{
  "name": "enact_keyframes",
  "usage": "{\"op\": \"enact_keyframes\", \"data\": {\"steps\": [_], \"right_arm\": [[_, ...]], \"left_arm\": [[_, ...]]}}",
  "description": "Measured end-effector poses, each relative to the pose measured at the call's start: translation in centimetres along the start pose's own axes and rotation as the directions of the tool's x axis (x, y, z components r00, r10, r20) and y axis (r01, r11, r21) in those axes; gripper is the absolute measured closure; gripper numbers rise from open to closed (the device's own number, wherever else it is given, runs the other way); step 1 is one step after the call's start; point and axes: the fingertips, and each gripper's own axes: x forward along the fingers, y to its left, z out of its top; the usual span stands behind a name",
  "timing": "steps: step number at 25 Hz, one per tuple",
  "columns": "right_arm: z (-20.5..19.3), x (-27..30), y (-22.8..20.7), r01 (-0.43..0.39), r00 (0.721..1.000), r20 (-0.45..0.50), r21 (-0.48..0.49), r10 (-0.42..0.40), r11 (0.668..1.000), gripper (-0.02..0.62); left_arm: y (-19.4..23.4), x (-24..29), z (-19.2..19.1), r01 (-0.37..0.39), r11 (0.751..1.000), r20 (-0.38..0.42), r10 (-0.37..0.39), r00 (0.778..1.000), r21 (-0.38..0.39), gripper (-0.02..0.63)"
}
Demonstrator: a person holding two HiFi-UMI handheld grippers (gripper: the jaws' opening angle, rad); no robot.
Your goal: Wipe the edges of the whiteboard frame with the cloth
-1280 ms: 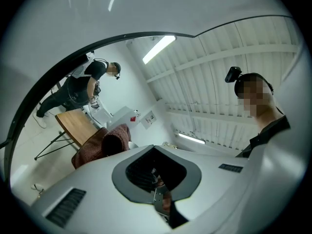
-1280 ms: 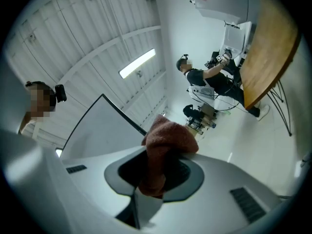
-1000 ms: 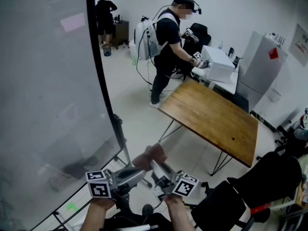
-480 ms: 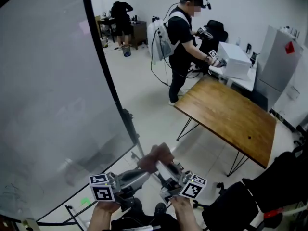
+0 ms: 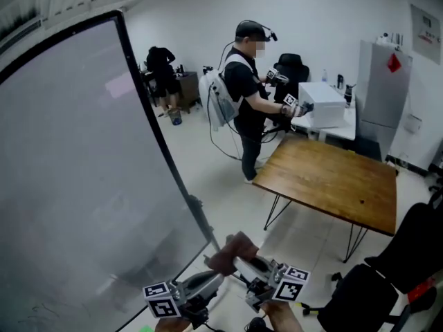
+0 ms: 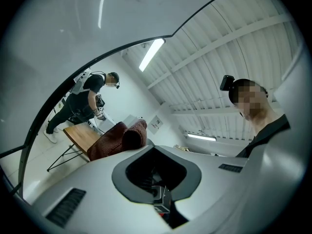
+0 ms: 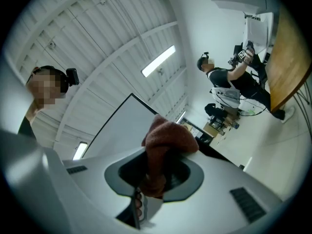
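Cloth (image 5: 232, 251) lower in view, upright

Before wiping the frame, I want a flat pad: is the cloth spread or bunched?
Bunched. The cloth stands as a rounded wad clamped in the right gripper; no flat face shows.

Low centre, I'm seeing the brown cloth (image 5: 232, 251), nubby and matt. Left, the whiteboard (image 5: 83, 185) looks smooth, faintly glossy, its frame (image 5: 169, 154) matt black. Right, the table (image 5: 332, 182) is satin wood.
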Motion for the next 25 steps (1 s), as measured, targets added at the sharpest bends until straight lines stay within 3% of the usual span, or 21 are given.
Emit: {"op": "enact_keyframes", "data": {"steps": [5,13,25], "right_arm": [[-2.9,0.5,2.1,0.000,1.000,-0.030,-0.022,-0.001,1.000,0.502],[-5.6,3.3,5.7,0.031,0.997,-0.063,-0.085,-0.037,0.996,0.502],[-8.8,5.0,8.7,0.085,0.995,-0.035,-0.153,-0.091,0.985,0.502]], "left_arm": [[-1.6,-2.4,-0.2,-0.012,0.999,0.008,0.012,1.000,-0.032,0.611],[-3.0,-6.4,1.1,0.039,0.999,0.024,-0.039,0.999,0.011,0.610],[-4.2,-10.7,2.0,0.101,0.995,0.014,-0.101,0.995,0.006,0.609]]}}
